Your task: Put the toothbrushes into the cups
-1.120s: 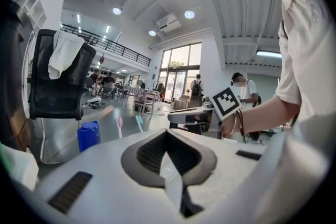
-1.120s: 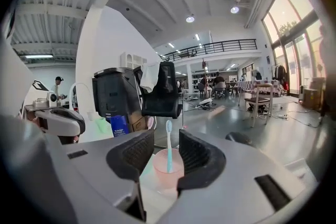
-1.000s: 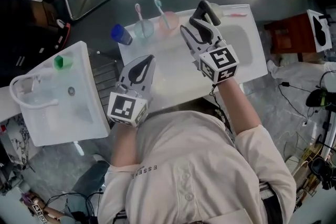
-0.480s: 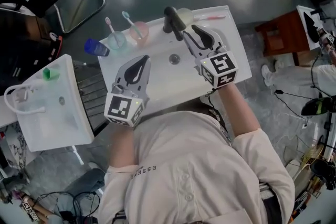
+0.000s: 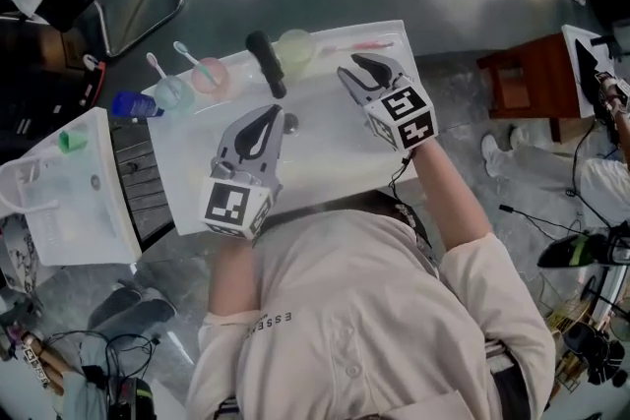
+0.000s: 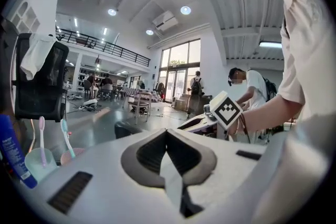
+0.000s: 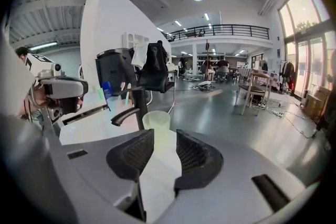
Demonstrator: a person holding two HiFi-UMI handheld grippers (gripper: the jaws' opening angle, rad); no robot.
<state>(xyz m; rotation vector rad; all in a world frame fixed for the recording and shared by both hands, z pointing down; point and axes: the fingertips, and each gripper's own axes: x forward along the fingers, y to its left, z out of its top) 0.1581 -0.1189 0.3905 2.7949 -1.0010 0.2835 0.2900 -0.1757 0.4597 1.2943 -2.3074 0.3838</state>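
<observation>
A pink toothbrush [image 5: 360,45] lies on the back rim of the white sink [image 5: 197,192], right of an empty pale green cup [image 5: 293,43] [image 7: 156,120]. At the sink's left corner a pink cup [image 5: 209,75] [image 6: 72,153] holds a teal toothbrush [image 6: 65,136]. Beside it a light blue cup [image 5: 172,92] [image 6: 38,161] holds a pink toothbrush [image 6: 42,131]. My right gripper [image 5: 360,72] [image 7: 165,134] hovers open and empty over the sink's right side, pointing at the green cup. My left gripper [image 5: 275,111] [image 6: 167,131] is shut and empty above the basin's middle.
A black faucet [image 5: 266,64] [image 7: 131,105] stands just left of the green cup. A blue bottle [image 5: 131,104] [image 6: 10,149] lies left of the cups. A second white sink [image 5: 69,211] sits further left; a red-brown stool [image 5: 522,79] stands to the right.
Both grippers have moved right along the sink. The right one has come off the faucet, which now shows with the green cup to its left. Neither gripper's jaws have changed.
</observation>
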